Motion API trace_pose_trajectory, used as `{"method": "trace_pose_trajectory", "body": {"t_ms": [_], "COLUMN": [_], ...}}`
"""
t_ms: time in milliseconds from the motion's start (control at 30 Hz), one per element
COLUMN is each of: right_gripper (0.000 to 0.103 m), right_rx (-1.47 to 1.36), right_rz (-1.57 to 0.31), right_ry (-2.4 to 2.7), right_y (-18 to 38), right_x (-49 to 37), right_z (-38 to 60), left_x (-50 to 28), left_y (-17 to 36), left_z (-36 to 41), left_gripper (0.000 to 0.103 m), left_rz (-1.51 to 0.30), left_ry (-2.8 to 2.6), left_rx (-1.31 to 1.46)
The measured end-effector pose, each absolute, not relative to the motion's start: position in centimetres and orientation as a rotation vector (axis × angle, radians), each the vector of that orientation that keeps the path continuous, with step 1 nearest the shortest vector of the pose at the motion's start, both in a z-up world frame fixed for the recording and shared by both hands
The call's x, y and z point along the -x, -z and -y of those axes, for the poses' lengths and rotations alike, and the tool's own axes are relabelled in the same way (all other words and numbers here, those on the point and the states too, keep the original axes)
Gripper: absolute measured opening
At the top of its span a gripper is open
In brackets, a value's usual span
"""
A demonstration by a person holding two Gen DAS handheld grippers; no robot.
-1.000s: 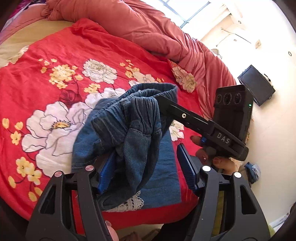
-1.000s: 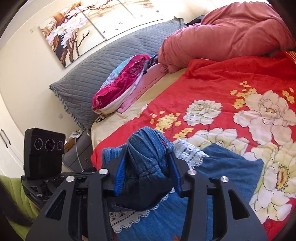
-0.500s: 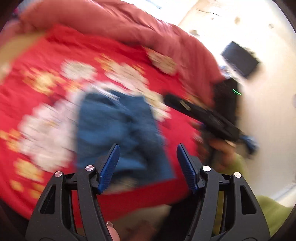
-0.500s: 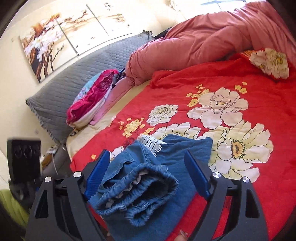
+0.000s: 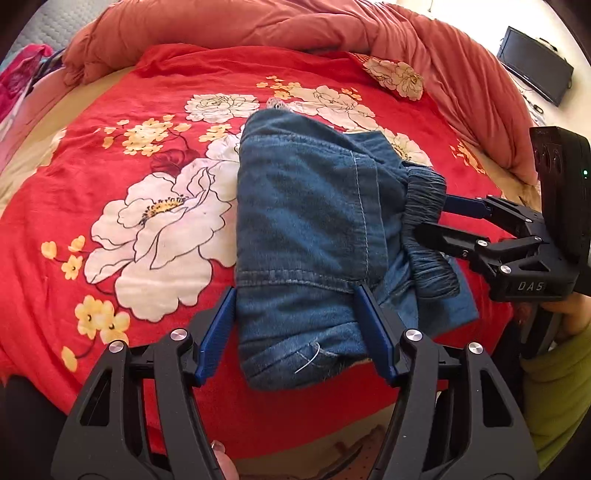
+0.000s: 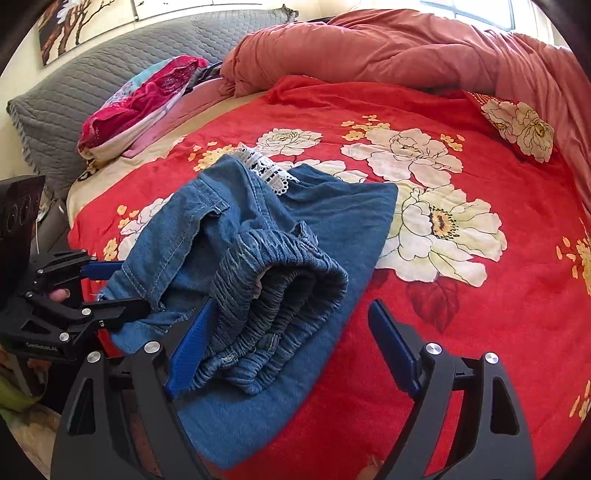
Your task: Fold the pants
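Note:
The blue denim pants lie folded into a thick bundle on the red flowered bedspread near its front edge. My left gripper is open, its blue pads either side of the bundle's near end. My right gripper is open, its jaws wide, with the gathered elastic waistband lying between the pads. The waistband also shows in the left wrist view, with the right gripper reaching in from the right. White lace trim pokes out at the far end of the pants. The left gripper shows at the left.
A bunched salmon duvet lies along the far side of the bed. A grey quilted pillow and pink-red folded clothes sit at the head. A dark screen stands by the wall. The bed's front edge is close below the pants.
Both grippers held the pants up a second ago. They have since let go and opened, and the pants now lie folded flat on the bedspread.

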State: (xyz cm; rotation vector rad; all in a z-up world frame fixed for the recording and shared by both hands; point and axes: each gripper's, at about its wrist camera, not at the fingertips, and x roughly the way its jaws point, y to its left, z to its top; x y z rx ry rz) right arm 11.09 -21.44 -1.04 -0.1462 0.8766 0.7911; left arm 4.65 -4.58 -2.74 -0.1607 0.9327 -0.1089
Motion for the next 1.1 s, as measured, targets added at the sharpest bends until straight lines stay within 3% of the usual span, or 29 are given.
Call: {"method": "trace_pose_trajectory", "body": {"t_ms": [167,367,400,467,633,700,733,900,1100], "right_gripper": [0.083,0.082,0.079,0.058,0.051,0.030,0.009,0.006,0.003], "right_rx": [0.106,0.000,0.029,0.094,0.230,0.306,0.314,0.367,0.460], "right_rz": [-0.886,-0.808,-0.820,-0.856,-0.995,-1.027,-1.045,-0.949,-0.961], "right_ry": [-0.822,-0.864,-0.876,-0.886,-0.935,-0.932,-0.958,-0.898,-0.801], "right_y": [0.3,-4.6,-4.8,-4.7,-2.7,-1.6,-1.2,-2.3,-0.7], "right_x": [-11.0,-13.2,-14.0,-15.4,-17.9,-18.1,-18.0,-16.8,-18.5], "right_z": [21.6,21.6,20.6,18.5,13.4,11.9,11.4,10.9,8.9], "left_x": [-4.5,-4.2,-4.1,-4.0,-3.5,-3.4,-3.3,-3.0,-2.9], "left_y": [2.9,2.9,2.9,3.0,3.0,3.1,3.1,3.2,3.3], "left_z": [4.2,4.1,4.1,4.0,3.8,3.8,3.8,3.7,3.6], "left_gripper": [0.057,0.057,0.057,0.056,0.057,0.057,0.057,0.057,0.057], "left_rz": [-0.928,-0.924,-0.924,-0.924,-0.929,-0.931,-0.931,-0.930,-0.934], "left_ry": [0.116,0.134,0.136,0.142,0.159,0.165,0.168,0.183,0.188], "left_rx": [0.182,0.191,0.195,0.203,0.217,0.221,0.221,0.230,0.245]}}
